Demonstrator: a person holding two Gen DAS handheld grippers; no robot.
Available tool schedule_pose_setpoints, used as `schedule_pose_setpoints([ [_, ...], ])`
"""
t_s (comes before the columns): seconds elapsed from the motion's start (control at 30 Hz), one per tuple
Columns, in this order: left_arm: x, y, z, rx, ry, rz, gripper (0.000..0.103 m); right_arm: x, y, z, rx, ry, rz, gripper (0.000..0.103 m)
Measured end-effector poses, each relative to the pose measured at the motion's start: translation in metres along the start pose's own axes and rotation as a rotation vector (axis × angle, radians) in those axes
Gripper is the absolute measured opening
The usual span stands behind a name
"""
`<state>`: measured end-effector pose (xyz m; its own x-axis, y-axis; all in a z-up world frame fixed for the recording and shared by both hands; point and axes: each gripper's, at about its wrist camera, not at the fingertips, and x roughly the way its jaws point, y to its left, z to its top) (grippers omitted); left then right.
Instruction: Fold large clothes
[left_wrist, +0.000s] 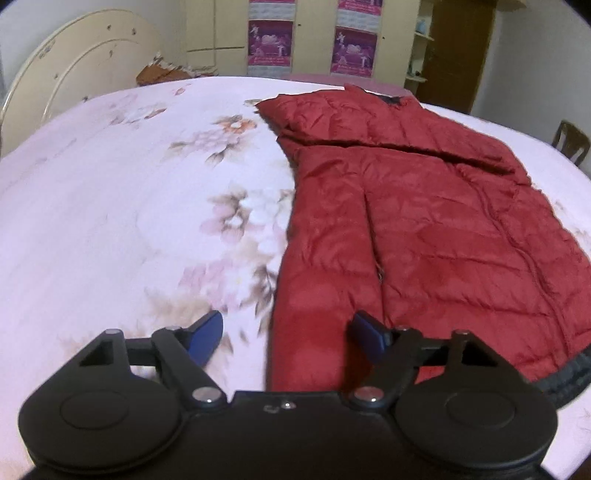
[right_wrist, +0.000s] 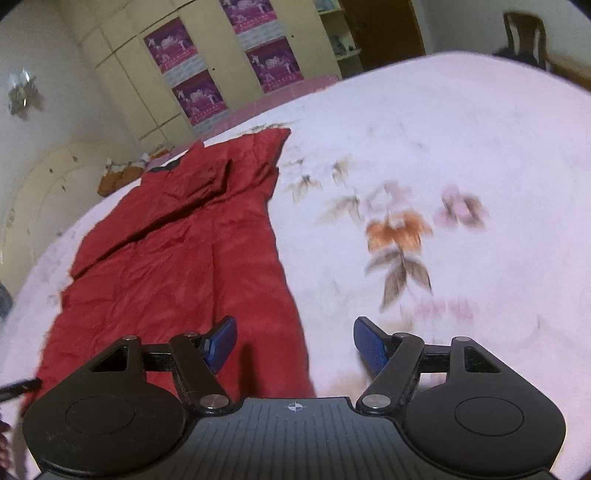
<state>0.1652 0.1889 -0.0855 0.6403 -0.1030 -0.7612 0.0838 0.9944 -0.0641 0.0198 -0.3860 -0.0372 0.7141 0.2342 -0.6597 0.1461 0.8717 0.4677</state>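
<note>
Cream wardrobe doors (left_wrist: 218, 33) with purple posters (left_wrist: 269, 40) fill the back of the room, and in front of them a bed (left_wrist: 110, 206) under a pale pink floral sheet carries the work. On it lies the red puffer jacket (left_wrist: 424, 229), spread lengthwise with its collar toward the far edge and its dark ribbed hem (left_wrist: 569, 380) at the near edge; 1 sleeve looks already laid across the chest.

Neither tool has hold of anything. The left gripper (left_wrist: 288, 338) hovers over the jacket's near left edge with its jaws partly open, 1 blue pad over the sheet and the other over red fabric, nothing pinched. The right gripper (right_wrist: 295, 345) sits likewise over the opposite long edge, jaws partly open and empty.

Risks from here, as I judge them:
1. The shell looks slick and puffy, so a shallow pinch may catch only the top layer and slip out during the lift.
2. A deep pinch could grab the sheet along with the jacket (both edges lie flat against it) and drag the bedding.
3. Uneven lifting by the 2 hands would skew the fold and could undo the tucked sleeve.

Both views are motion-blurred. The posters carry print, but none of it is legible, and no brand or label can be read on the jacket or the grippers.
</note>
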Motion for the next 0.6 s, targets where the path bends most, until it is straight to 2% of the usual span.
schedule_pose_setpoints([
  [0.03, -0.003, 0.003, -0.004, -0.030, 0.005, -0.013, 0.076, -0.002, -0.003, -0.006, 0.024, 0.012, 0.018, 0.059],
  [0.13, -0.009, 0.015, -0.019, -0.130, 0.018, -0.074, 0.076, -0.002, -0.005, -0.022, 0.042, 0.039, 0.048, 0.058],
  [0.27, -0.012, 0.030, -0.026, -0.272, 0.009, -0.223, 0.075, -0.001, -0.009, -0.032, 0.108, 0.042, 0.129, 0.058],
  [0.4, 0.004, 0.029, -0.019, -0.293, 0.007, -0.287, 0.077, 0.010, -0.021, -0.022, 0.215, 0.034, 0.190, 0.057],
  [0.43, 0.007, 0.029, -0.016, -0.303, 0.006, -0.307, 0.077, 0.015, -0.024, -0.019, 0.240, 0.037, 0.200, 0.047],
  [0.47, 0.011, 0.029, -0.012, -0.313, 0.009, -0.326, 0.077, 0.020, -0.026, -0.016, 0.258, 0.044, 0.215, 0.043],
  [0.5, 0.013, 0.029, -0.009, -0.320, 0.011, -0.346, 0.076, 0.025, -0.028, -0.013, 0.270, 0.053, 0.239, 0.043],
  [0.57, 0.018, 0.030, -0.006, -0.328, 0.023, -0.365, 0.067, 0.032, -0.028, -0.010, 0.265, 0.073, 0.272, 0.039],
  [0.6, 0.019, 0.028, -0.005, -0.313, 0.025, -0.359, 0.047, 0.035, -0.027, -0.011, 0.257, 0.090, 0.293, 0.035],
])
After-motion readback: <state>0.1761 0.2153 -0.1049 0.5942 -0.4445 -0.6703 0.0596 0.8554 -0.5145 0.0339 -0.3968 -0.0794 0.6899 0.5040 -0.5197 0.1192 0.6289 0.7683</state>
